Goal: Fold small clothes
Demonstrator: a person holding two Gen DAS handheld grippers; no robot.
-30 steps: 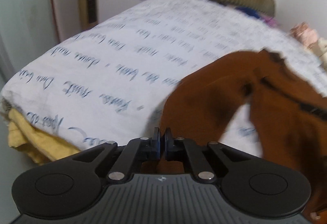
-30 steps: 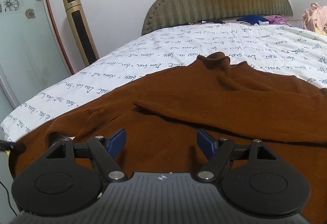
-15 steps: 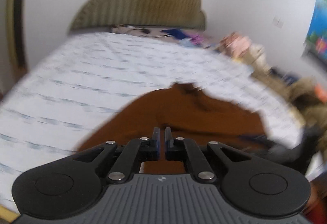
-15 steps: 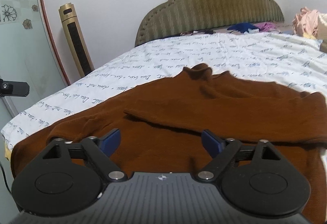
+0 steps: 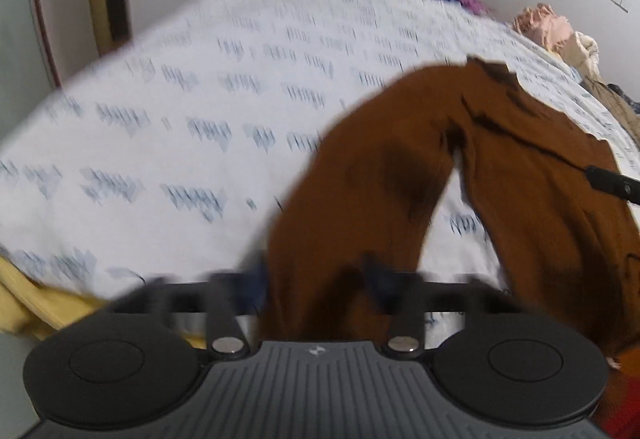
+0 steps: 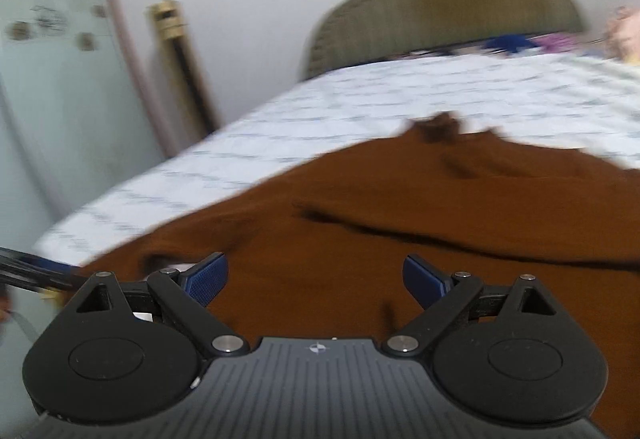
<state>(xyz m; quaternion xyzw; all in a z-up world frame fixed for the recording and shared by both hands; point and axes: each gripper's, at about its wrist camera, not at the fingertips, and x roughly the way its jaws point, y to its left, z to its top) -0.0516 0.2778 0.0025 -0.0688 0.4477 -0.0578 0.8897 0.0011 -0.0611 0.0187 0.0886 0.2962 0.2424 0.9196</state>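
A bed point(image 6: 460, 95) covered by a white sheet printed with blue script carries a rust-brown knit garment point(image 6: 420, 223) spread across its near side.

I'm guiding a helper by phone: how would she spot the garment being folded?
Find the bed with the white sheet printed in blue script. The sweater lies near its foot: rust-brown and spread wide, unlike the pink clothes heaped by the headboard.

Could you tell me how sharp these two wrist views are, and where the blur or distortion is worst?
Left wrist view: motion blur smears the bedsheet print and the left hand-held gripper fingers. Right wrist view: the right hand-held gripper is crisp, while the brown garment, headboard and wall streak. Both bend at the fisheye edges.
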